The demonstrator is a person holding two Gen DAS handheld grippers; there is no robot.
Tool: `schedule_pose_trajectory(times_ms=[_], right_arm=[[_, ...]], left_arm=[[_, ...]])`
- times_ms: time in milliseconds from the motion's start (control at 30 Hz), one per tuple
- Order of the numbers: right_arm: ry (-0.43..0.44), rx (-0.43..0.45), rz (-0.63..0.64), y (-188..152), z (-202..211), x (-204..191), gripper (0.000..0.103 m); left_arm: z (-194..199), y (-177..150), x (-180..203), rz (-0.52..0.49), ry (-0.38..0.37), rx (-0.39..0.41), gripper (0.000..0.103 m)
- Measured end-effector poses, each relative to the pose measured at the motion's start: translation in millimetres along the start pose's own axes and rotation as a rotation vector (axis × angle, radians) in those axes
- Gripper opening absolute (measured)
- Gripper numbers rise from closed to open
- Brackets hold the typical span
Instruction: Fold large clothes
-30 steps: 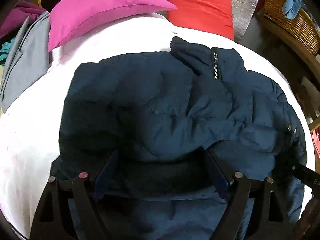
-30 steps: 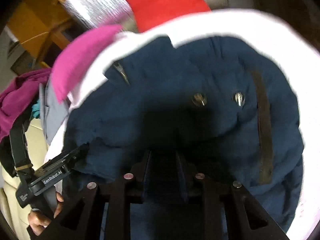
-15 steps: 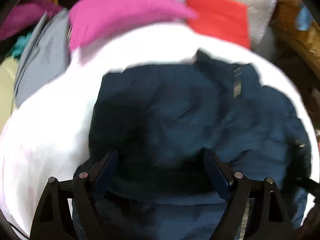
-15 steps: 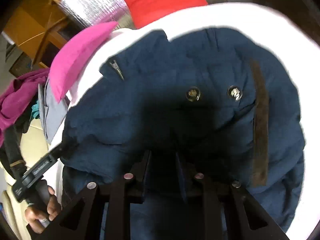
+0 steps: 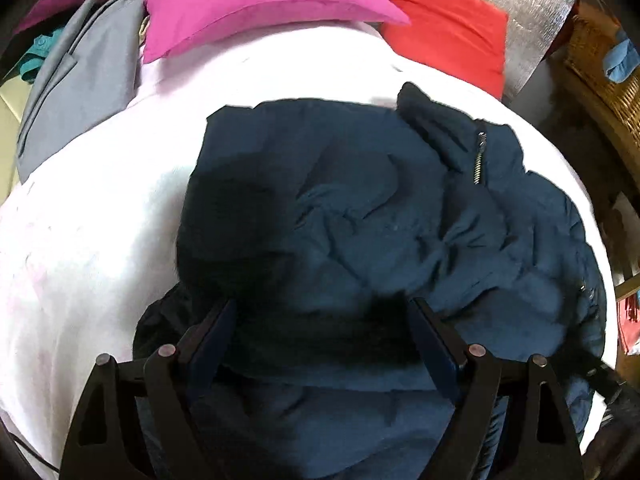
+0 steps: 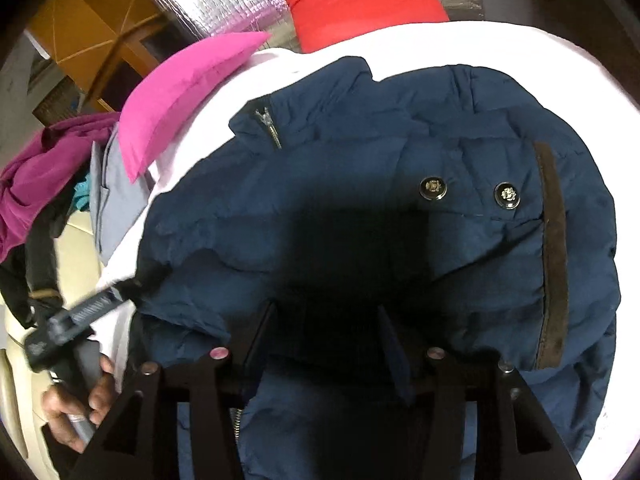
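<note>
A navy quilted jacket (image 5: 360, 216) lies crumpled on the white bed sheet (image 5: 92, 240), its zipped collar (image 5: 478, 156) at the far side. My left gripper (image 5: 322, 308) stands open and wide over the jacket's near fold, its pads clear of the cloth. In the right wrist view the jacket (image 6: 460, 160) shows two metal snaps (image 6: 432, 189) and a brown trim strip (image 6: 554, 248). My right gripper (image 6: 327, 312) is opening its jaws above a shadowed fold, with fabric lying between them but not pinched. The left gripper (image 6: 72, 320) appears there too, held by a hand (image 6: 76, 404).
A pink pillow (image 5: 256, 4) and a red cushion (image 5: 448, 28) lean at the head of the bed, before a silver foil panel (image 5: 520, 4). Grey and purple clothes (image 5: 76, 76) are heaped at the left edge. A wicker basket (image 5: 604, 64) stands at the right.
My right gripper's jaws have spread apart off the jacket fold they were pinching. The left gripper has shifted sideways over the jacket's near edge, still wide apart.
</note>
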State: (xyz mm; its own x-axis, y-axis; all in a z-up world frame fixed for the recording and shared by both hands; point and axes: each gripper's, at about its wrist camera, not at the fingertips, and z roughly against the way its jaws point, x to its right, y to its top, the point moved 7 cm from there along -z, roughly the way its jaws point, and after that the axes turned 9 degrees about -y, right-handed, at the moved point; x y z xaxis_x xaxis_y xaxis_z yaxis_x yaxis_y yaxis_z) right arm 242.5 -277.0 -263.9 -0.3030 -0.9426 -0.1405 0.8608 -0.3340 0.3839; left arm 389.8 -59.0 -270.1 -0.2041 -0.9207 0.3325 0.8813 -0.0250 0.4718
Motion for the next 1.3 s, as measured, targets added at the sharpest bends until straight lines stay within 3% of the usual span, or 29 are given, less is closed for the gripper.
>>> schedule_pose_trajectory(times_ms=[133,300,500,667,800,967,1067,1200,1267,1300], right_arm=[[0.053,-0.002,-0.055,-4.9,17.6,14.6,0.056],[0.138,-0.056,-0.158,-32.3,34.1,31.1,0.056],[0.156,-0.112,-0.340,-57.1,16.2,51.5,0.059],[0.141,-0.015,-0.435,-37.5,5.1,62.3,0.058],[0.038,0.056,-0.400,-23.4,-4.8,63.9,0.034],[0.021,0.046,-0.345,-22.9,-7.5,59.9,0.034],[0.055,-0.002,-0.336,-27.5,2.4,60.2,0.036],[0.073,0.025,-0.256,-30.9,38.8,68.6,0.036],[0.080,0.074,-0.252,-29.0,59.4,79.8,0.048],[0.074,0.106,-0.263,-25.3,67.2,87.5,0.060]], left_arm=[[18.1,-6.5,-6.5,0.069,-0.086,0.007,0.087],[28.3,-33.6,-29.6,0.249,-0.178,-0.051,0.087],[18.5,-54.4,-39.7,0.305,-0.170,-0.096,0.087],[12.7,-36.8,-42.8,0.305,-0.167,-0.006,0.087],[6.4,-27.8,-44.5,0.292,-0.161,0.029,0.087],[-2.2,-26.0,-37.3,0.165,-0.097,-0.015,0.087],[9.0,-29.1,-31.7,0.131,-0.135,-0.038,0.087],[37.8,-29.8,-29.3,0.095,-0.197,-0.011,0.087],[56.8,-24.7,-33.3,0.066,-0.194,0.045,0.087],[61.7,-19.5,-39.3,0.060,-0.183,0.073,0.087]])
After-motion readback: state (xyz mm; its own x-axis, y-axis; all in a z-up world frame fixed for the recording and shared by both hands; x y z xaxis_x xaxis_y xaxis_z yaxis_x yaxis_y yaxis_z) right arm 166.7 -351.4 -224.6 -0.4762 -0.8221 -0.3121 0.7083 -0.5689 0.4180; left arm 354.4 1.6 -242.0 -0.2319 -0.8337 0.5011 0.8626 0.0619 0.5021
